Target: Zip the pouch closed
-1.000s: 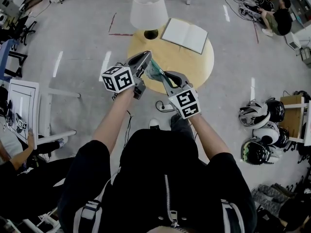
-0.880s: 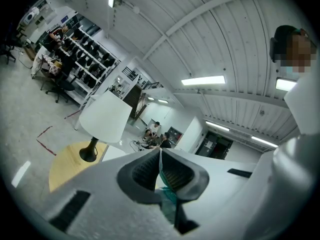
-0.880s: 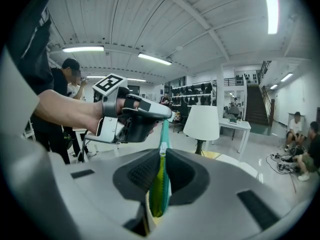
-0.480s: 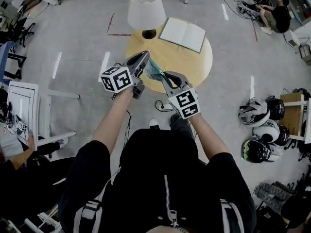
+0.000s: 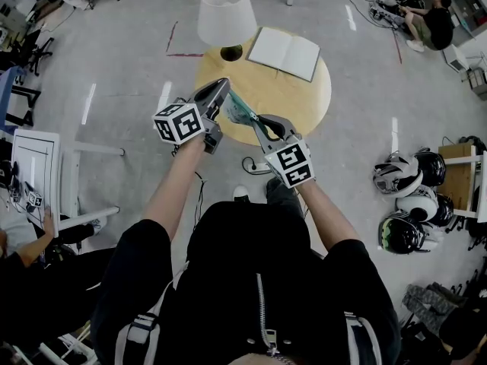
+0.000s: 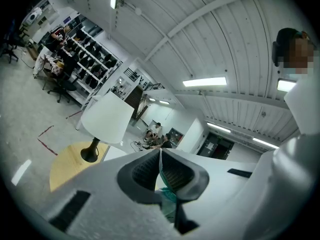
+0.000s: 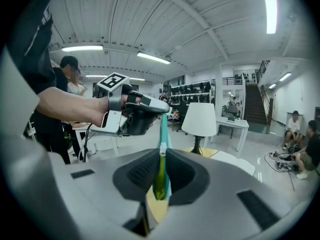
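Pouch (image 5: 240, 112) held taut between left tool (image 5: 224, 86), right tool (image 5: 256, 122), both clamped

Open lab hall: grey concrete floor (image 5: 114, 52), helmet racks (image 6: 94, 60), strip-lit ribbed ceiling (image 7: 150, 14)

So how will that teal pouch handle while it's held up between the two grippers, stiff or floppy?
Probably floppy: the pouch looks thin, pulled taut only between the left gripper and right gripper. Likely light, since edge pinches alone hold it above the table.

Teal pouch (image 5: 242, 112), pinched at both ends, taut in mid-air
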{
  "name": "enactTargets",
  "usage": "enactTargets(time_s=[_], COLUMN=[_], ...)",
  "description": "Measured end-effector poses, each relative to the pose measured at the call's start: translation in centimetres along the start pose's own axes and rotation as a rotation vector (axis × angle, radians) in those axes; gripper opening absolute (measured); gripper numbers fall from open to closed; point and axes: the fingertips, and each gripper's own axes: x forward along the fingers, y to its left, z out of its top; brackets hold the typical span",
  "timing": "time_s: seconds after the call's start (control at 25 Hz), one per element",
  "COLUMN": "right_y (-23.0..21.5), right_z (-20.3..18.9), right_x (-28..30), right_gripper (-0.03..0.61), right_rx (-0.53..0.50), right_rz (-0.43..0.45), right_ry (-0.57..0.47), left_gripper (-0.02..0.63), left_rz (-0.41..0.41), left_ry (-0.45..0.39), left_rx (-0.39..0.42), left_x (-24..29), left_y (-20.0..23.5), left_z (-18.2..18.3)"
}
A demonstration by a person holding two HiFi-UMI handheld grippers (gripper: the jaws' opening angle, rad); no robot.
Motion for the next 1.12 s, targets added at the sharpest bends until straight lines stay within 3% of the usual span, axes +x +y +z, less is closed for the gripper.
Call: enactTargets(time_s=[0.76,0.88,1.12], right_y=[0.1,0.0,-1.0], right_z=[-3.4,-3.6,-3.9], right_x=[-1.3,-1.3,-1.8], right_gripper=[0.041,0.041,0.046], right_rx=[0.037,0.044,0.075], right_rz=[0.002,0.002,-0.001], right_ry=[0.042,0.043,0.013], left_gripper=[0.009,0.009,0.009], left_rz=[0.053,0.046,0.007], left_ry=[-0.046,-0.028,-0.042], left_rx=[0.002,0.036,0.029], left_x=[-1.0,-0.7,-0.5], left_y=[2.1,1.6,0.0], left_z=[2.3,2.3,2.1])
